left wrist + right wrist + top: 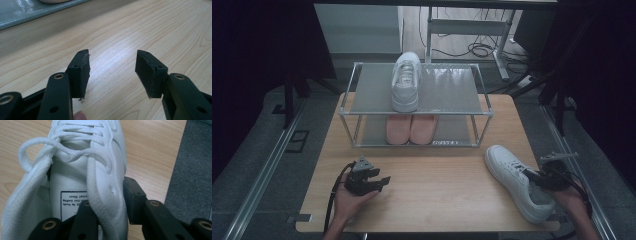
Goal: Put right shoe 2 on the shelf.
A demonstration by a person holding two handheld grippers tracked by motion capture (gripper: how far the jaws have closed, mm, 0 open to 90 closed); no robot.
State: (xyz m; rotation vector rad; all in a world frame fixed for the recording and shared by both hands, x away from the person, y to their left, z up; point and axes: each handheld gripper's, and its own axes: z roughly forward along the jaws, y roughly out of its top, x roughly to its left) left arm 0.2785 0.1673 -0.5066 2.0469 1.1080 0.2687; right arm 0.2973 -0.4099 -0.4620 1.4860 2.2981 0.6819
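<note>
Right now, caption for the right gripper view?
Right gripper pinching the white shoe's side wall on the table.

**White sneaker at the right claw**

The white sneaker lay upright on its sole, heel towards the right gripper and toe pointing away from it. Its side wall by the collar sat between the claw's jaws, one jaw inside the shoe's opening, the other pressed against the outside. Ahead of the claw, loose white laces looped over the tongue. A printed label showed on the tongue's inner face, just beside the inner jaw.
</note>
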